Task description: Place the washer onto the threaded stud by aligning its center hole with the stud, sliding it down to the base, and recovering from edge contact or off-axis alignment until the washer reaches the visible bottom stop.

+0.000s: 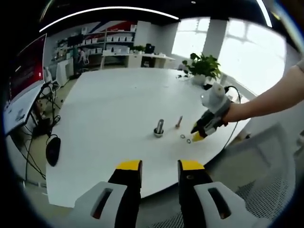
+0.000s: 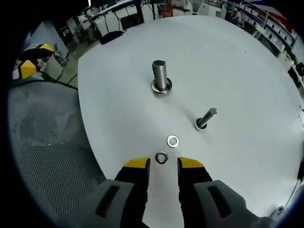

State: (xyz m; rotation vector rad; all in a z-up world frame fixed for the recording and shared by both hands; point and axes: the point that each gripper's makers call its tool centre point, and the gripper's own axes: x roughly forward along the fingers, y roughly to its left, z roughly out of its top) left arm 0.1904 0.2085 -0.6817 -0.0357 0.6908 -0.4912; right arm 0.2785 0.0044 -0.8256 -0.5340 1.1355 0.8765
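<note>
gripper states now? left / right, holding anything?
Left gripper: open, holding nothing, back off the table.
Right gripper: open, holding nothing, jaws either side of a washer lying flat.

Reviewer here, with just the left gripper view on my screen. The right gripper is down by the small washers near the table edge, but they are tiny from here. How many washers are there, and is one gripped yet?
Observer: Two loose washers. The nearer washer lies flat just ahead of the right gripper, whose jaws stand open; nothing is gripped.
Reviewer: And the other one?
Observer: The second washer lies flat a little further on, apart from the first.
Reviewer: Is the big stud bare?
Observer: No, the upright large stud shows a ring at its base. The smaller stud stands to one side of it.
</note>
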